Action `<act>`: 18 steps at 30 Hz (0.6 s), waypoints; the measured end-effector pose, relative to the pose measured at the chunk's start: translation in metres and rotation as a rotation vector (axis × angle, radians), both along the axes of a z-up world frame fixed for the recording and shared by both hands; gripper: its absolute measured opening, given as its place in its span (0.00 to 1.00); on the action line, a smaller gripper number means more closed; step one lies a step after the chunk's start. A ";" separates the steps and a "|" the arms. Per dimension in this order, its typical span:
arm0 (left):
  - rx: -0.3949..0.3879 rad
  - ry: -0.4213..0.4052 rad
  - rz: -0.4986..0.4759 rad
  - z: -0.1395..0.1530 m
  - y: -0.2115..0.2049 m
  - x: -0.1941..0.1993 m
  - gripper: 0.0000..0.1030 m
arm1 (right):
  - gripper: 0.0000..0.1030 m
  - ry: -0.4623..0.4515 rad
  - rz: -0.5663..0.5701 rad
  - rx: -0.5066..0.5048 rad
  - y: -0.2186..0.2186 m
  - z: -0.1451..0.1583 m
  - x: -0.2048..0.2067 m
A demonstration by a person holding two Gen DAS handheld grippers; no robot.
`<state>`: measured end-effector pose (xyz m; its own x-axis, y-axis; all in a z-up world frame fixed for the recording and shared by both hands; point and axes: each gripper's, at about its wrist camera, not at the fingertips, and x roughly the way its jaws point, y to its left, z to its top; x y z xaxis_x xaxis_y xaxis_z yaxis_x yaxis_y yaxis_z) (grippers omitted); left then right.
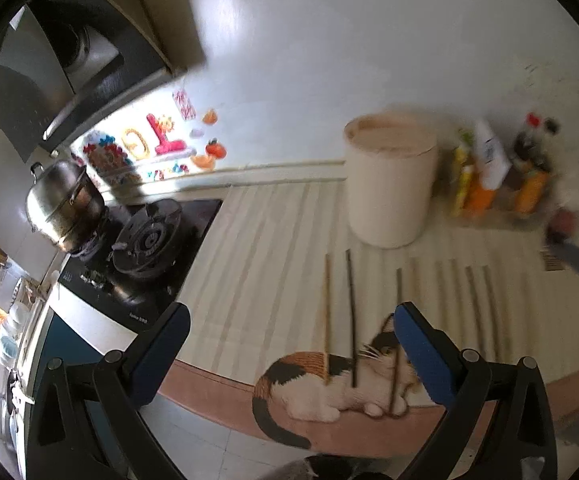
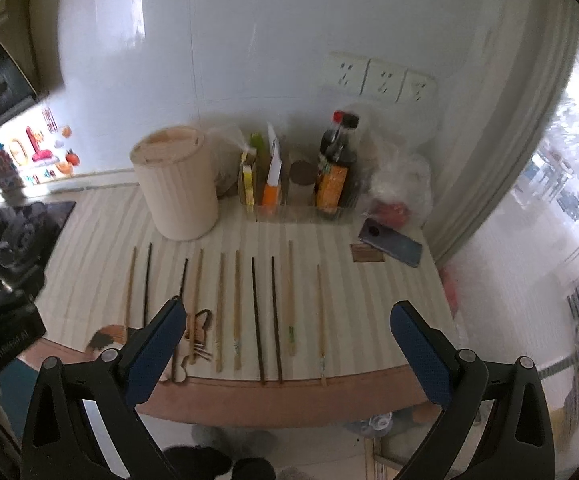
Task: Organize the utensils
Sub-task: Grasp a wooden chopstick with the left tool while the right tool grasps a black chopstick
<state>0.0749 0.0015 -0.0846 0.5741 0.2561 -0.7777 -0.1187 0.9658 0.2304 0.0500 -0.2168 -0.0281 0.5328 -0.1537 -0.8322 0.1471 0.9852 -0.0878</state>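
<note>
Several chopsticks, some light wood (image 2: 237, 308) and some dark (image 2: 257, 316), lie side by side on a striped mat (image 2: 329, 248) on the counter. A cream cylindrical holder (image 2: 177, 184) stands upright behind them; it also shows in the left wrist view (image 1: 389, 184). My right gripper (image 2: 289, 344) is open and empty, hovering above the near ends of the chopsticks. My left gripper (image 1: 293, 344) is open and empty, above the left-hand chopsticks (image 1: 351, 316) and the cat picture (image 1: 329, 384) on the mat.
Sauce bottles (image 2: 333, 168) and packets (image 2: 271, 172) stand at the back by the wall. A phone (image 2: 393, 240) and plastic bags (image 2: 401, 184) lie at the right. A gas stove (image 1: 145, 240) with a steel pot (image 1: 63, 204) is to the left.
</note>
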 end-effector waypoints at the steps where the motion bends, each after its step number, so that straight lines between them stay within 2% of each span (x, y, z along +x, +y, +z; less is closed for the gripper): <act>1: -0.007 0.023 0.010 -0.013 0.005 0.009 1.00 | 0.93 0.020 0.000 0.004 -0.002 -0.014 0.008; 6: -0.063 0.185 0.040 -0.085 0.035 0.061 0.99 | 0.67 0.123 0.032 0.020 0.006 -0.081 0.058; 10: -0.138 0.328 0.053 -0.138 0.054 0.096 0.94 | 0.53 0.217 0.046 0.082 0.013 -0.134 0.092; 12: -0.173 0.386 0.051 -0.160 0.058 0.110 0.81 | 0.46 0.267 0.037 0.121 0.014 -0.160 0.106; 14: -0.207 0.447 0.040 -0.181 0.059 0.121 0.72 | 0.43 0.322 0.022 0.158 0.015 -0.185 0.119; 17: -0.232 0.506 0.021 -0.209 0.054 0.132 0.67 | 0.40 0.389 0.005 0.189 0.016 -0.215 0.135; 18: -0.230 0.522 0.016 -0.218 0.053 0.136 0.59 | 0.40 0.410 -0.002 0.200 0.015 -0.224 0.141</act>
<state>0.2105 0.0544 -0.3022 0.0963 0.0522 -0.9940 -0.0604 0.9971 0.0465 0.1907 -0.2015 -0.2521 0.1528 0.0306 -0.9878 0.1414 0.9886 0.0525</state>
